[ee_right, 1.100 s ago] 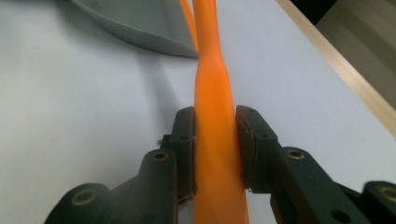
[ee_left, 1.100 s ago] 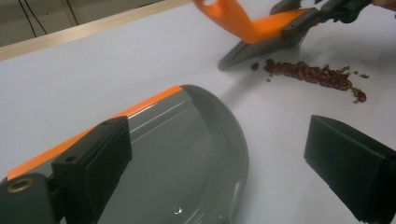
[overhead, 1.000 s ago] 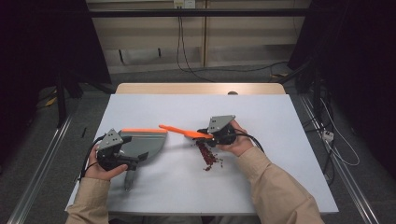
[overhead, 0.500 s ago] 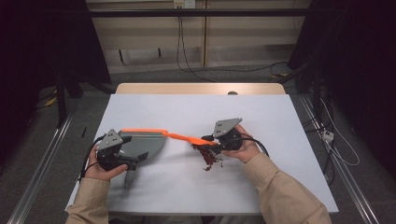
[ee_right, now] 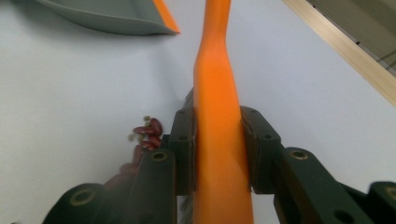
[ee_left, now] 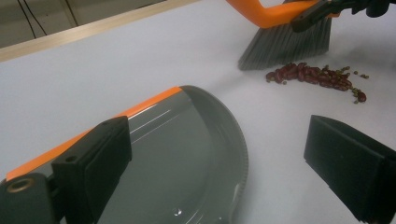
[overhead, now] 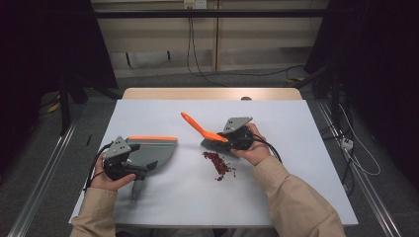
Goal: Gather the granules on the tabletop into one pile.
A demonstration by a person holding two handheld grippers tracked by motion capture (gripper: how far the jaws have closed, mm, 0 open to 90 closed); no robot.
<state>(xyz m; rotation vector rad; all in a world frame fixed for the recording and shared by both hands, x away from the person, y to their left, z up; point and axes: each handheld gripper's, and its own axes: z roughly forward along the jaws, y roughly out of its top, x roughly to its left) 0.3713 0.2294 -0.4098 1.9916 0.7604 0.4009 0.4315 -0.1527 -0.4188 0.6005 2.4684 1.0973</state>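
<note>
In the middle of the white table (overhead: 306, 163), a little right of centre, lies a small pile of red beans (overhead: 217, 163) mixed with a few tiny greenish grains. Just beyond its far edge stands the grey-bristled head of a hand brush (overhead: 212, 143), its orange handle slanting up and away to the left. The right gripper (overhead: 232, 139) clenches that handle between its pads, as the right gripper view shows plainly. Well to the left of the pile rests a grey dustpan (overhead: 150, 150) with an orange strip along its far edge, its curved lip turned toward the beans. The left gripper (overhead: 129, 165) sits at the pan's near left side; one pad lies against the pan wall while the other stands clear above the table, so I cannot tell whether it truly grasps the pan. The step in hand looks like sweeping the beans toward the pan. Next, the brush should probably drag leftward across the pile while the pan lip stays flat on the table to catch them.
</note>
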